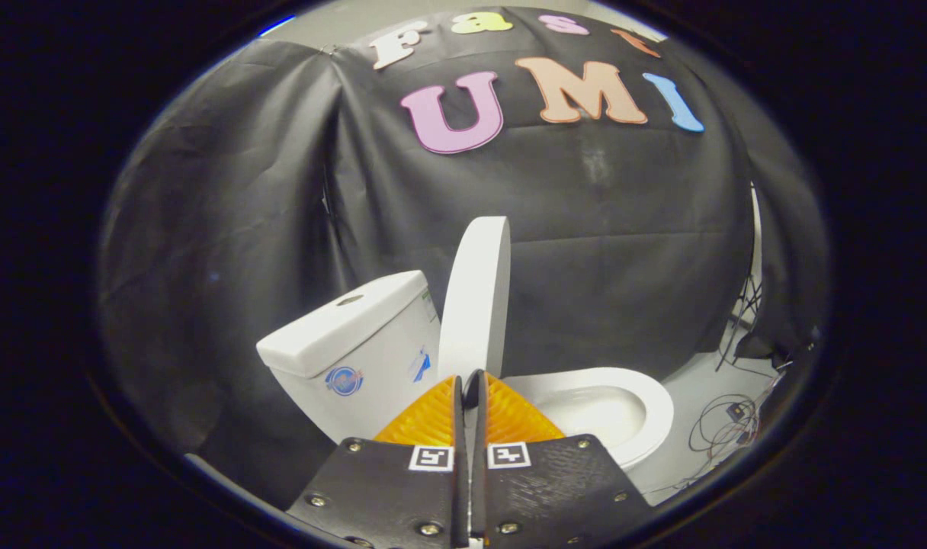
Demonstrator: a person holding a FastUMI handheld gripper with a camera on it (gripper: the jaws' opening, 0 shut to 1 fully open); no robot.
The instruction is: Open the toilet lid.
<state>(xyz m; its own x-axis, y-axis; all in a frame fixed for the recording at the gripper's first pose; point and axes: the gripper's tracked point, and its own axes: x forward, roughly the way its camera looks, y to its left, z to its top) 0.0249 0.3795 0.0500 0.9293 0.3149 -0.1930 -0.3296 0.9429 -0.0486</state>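
The toilet lid point(475, 301) is seen raised almost upright, edge-on, directly beyond the tongs point(469, 381) at 12 o'clock. The tongs are drawn narrow, the fingers nearly meeting with nothing gripped between them; whether the tips touch the lid's lower end cannot be told, as that end is hidden behind them. The cistern point(357, 347) stands at 10 o'clock from the tips, its lower part cut off by the fingers. The open bowl point(623, 404) lies at 3 o'clock, its near rim partly covered. Loose cables point(726, 427) are made out on the floor point(688, 457) beyond the bowl, too small to be traced.
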